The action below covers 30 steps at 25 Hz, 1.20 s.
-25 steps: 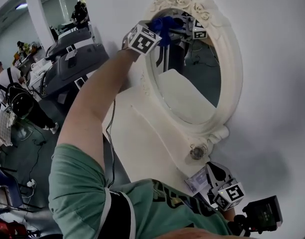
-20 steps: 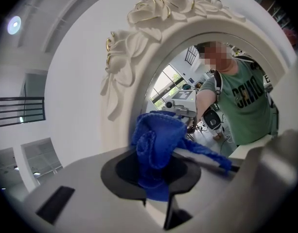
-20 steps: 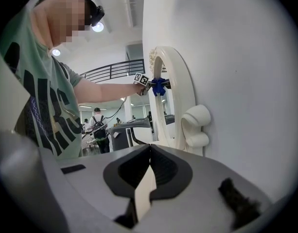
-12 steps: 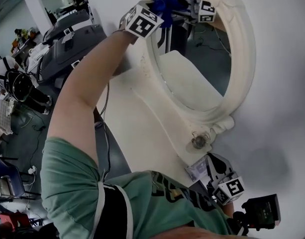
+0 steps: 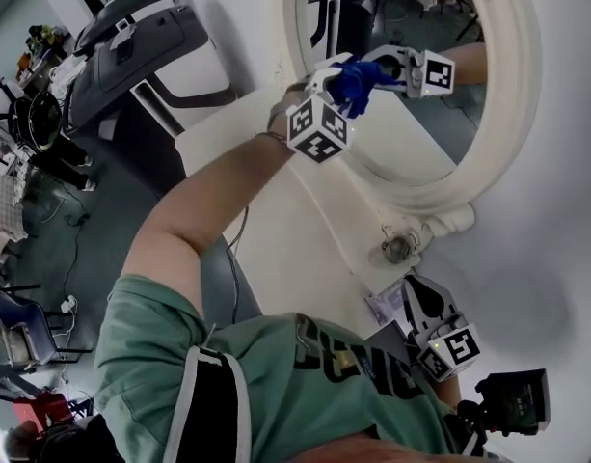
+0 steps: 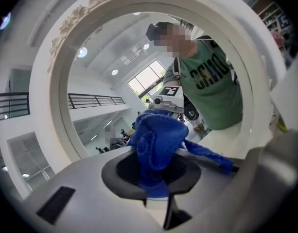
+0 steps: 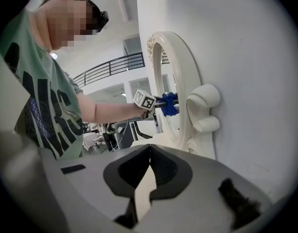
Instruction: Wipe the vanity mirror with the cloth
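An oval vanity mirror (image 5: 411,114) in an ornate white frame (image 5: 512,95) leans against the wall. My left gripper (image 5: 335,90) is shut on a bunched blue cloth (image 5: 351,80) and holds it against the lower left of the glass. In the left gripper view the cloth (image 6: 156,140) fills the jaws of the left gripper (image 6: 156,178), inside the frame (image 6: 46,81). My right gripper (image 5: 411,292) hangs low by the mirror's base, away from the glass. Seen in its own view, the right gripper (image 7: 149,152) is shut and holds nothing. That view also shows the cloth (image 7: 168,103) at the frame (image 7: 187,106).
The mirror stands on a cream vanity top (image 5: 276,220). A small round metal knob (image 5: 396,249) sits at the frame's foot. The white wall (image 5: 565,210) lies to the right. Grey machines (image 5: 131,37) stand on the floor at the left. A black device (image 5: 512,403) is by the right hand.
My left gripper has carried the cloth from the top of the mirror down to its lower left part. The right gripper has stayed where it was.
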{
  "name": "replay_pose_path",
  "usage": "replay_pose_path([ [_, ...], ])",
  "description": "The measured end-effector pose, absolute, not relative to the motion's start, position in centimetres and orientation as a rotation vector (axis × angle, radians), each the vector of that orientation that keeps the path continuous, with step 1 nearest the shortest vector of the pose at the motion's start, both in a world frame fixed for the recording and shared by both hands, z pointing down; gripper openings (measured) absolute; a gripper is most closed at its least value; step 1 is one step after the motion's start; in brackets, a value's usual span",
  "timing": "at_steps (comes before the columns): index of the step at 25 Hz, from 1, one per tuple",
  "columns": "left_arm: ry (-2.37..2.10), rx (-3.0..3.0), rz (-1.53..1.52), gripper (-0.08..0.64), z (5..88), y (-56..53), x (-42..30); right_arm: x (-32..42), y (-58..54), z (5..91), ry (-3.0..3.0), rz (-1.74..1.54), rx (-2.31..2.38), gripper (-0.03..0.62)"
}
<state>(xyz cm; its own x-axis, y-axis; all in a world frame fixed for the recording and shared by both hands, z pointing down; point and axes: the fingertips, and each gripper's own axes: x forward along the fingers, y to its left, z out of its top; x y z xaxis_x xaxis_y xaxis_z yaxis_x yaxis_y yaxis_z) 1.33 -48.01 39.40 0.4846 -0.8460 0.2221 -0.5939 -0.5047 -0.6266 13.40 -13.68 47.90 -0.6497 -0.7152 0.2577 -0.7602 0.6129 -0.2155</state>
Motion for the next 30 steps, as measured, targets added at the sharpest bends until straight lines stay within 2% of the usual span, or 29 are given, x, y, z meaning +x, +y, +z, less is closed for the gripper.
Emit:
replay_pose_path([
  [10, 0.975, -2.519, -0.838, 0.078, 56.9, -38.3, 8.9, 12.9, -13.0, 50.1, -2.638, 0.52, 1.195, 0.012],
  [19, 0.87, -2.622, -0.872, 0.078, 56.5, -37.2, 9.4, 13.3, -12.7, 46.4, -2.706, 0.526, 1.269, 0.012],
  [24, 1.077, -2.669, -0.661, 0.08, 48.6, -41.0, 4.2, 14.6, -11.7, 45.5, -2.693, 0.492, 1.37, 0.012],
  [30, 1.413, -2.505, -0.254, 0.081, 28.7, -49.8, -5.2, 15.5, -10.8, 45.5, -2.65, 0.426, 1.417, 0.012],
])
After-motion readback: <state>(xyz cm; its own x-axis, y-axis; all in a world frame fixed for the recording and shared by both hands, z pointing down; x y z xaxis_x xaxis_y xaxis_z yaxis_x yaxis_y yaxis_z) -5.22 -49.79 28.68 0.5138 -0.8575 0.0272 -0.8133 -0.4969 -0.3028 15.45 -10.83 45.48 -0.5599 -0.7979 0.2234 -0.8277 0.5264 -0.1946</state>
